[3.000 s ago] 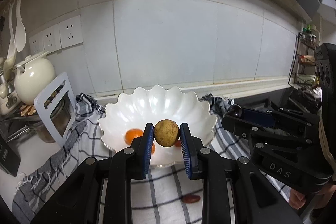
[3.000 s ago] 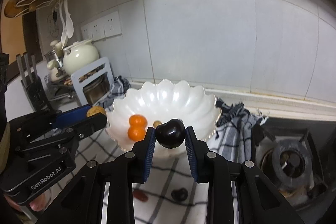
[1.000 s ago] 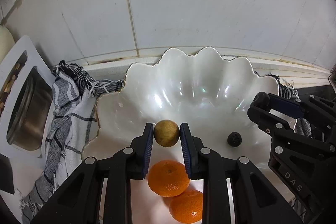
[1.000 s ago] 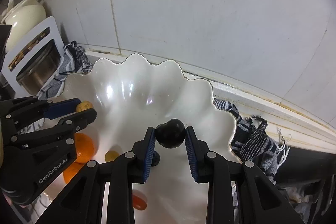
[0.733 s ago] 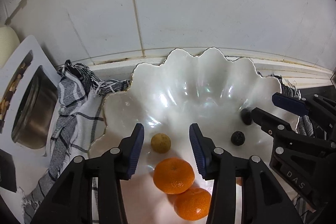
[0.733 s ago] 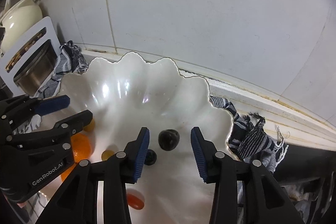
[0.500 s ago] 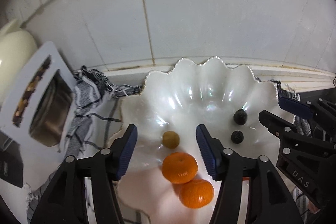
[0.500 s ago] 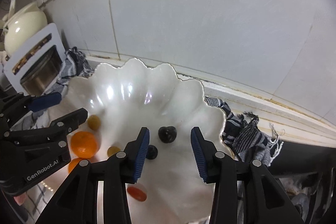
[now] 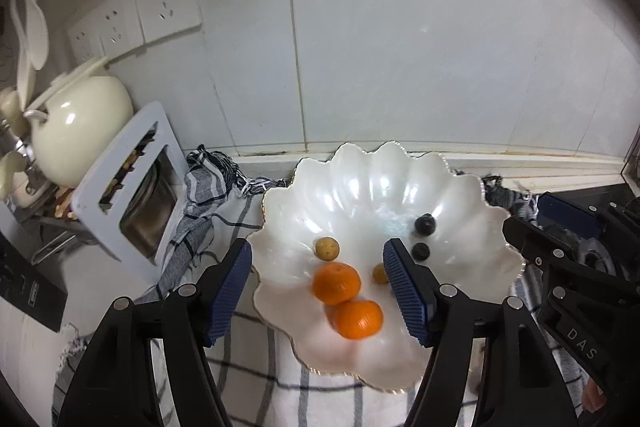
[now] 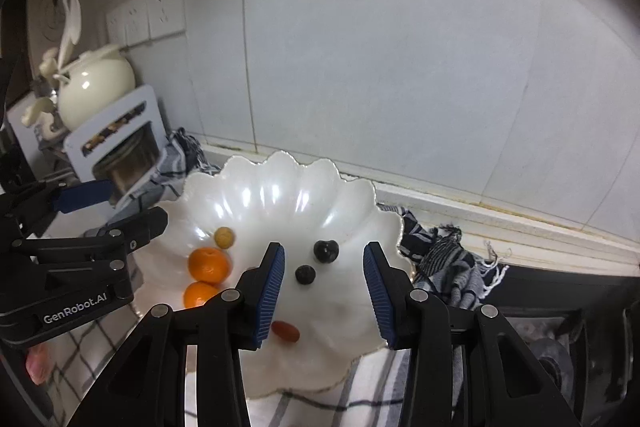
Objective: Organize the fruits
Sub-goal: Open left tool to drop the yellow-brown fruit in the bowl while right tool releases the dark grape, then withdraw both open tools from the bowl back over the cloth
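A white scalloped bowl (image 9: pixel 360 187) (image 10: pixel 280 187) sits on a checked cloth. In it lie two oranges (image 9: pixel 337 283) (image 10: pixel 209 265), a yellow-brown round fruit (image 9: pixel 327 248) (image 10: pixel 224 237), two dark fruits (image 9: pixel 425 225) (image 10: pixel 326 251) and a red fruit (image 10: pixel 285 331). My left gripper (image 9: pixel 318 289) is open and empty above the bowl's near side. My right gripper (image 10: pixel 324 291) is open and empty above the bowl's right half. Each gripper shows in the other's view, the right one (image 9: pixel 560 239) and the left one (image 10: pixel 108 211).
A white rack with a steel pot (image 9: pixel 132 195) and a cream teapot (image 9: pixel 76 131) stand at the left. The tiled wall (image 9: pixel 400 47) with sockets rises behind the bowl. A stove burner (image 10: pixel 560 351) lies at the right.
Both grippers opened and dropped their fruits into the bowl: the left the yellow-brown fruit, the right the dark fruit. Both then drew back and up from the bowl.
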A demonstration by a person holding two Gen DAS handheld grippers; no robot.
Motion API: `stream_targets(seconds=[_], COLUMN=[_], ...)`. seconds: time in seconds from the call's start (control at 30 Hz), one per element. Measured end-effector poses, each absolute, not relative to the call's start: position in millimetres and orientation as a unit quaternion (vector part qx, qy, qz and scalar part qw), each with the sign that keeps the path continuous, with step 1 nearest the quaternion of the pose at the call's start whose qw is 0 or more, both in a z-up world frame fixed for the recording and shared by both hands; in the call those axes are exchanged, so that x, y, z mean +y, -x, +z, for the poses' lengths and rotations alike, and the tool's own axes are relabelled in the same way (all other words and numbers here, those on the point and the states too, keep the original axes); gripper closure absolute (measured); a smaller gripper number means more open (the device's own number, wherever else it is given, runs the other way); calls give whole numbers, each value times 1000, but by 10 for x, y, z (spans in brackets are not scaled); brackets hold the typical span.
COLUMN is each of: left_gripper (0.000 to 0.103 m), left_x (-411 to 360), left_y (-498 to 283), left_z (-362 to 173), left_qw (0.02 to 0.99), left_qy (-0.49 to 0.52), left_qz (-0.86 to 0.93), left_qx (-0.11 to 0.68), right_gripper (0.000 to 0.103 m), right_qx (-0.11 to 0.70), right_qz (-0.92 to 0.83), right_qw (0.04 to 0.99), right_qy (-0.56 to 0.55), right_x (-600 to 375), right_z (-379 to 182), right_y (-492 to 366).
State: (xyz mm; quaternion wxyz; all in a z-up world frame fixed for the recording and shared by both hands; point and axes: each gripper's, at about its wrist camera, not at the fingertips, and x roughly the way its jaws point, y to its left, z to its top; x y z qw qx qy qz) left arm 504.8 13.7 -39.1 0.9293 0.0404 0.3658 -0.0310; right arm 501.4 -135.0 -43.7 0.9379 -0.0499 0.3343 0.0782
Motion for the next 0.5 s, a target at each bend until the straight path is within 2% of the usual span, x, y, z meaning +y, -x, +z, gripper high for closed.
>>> stream_targets(seconds=[0.5], left_gripper=[34], left_x=[37], left_y=[-4220], left_z=[-84], left_qw=[949], left_qy=[-37], left_qz=[-11], left_qx=[312], right_gripper=[60], right_qx=[287], right_qz=[120], right_qw=[949], right_qy=[45], right_x=[-1517], right_z=[-239], right_y=[-4308])
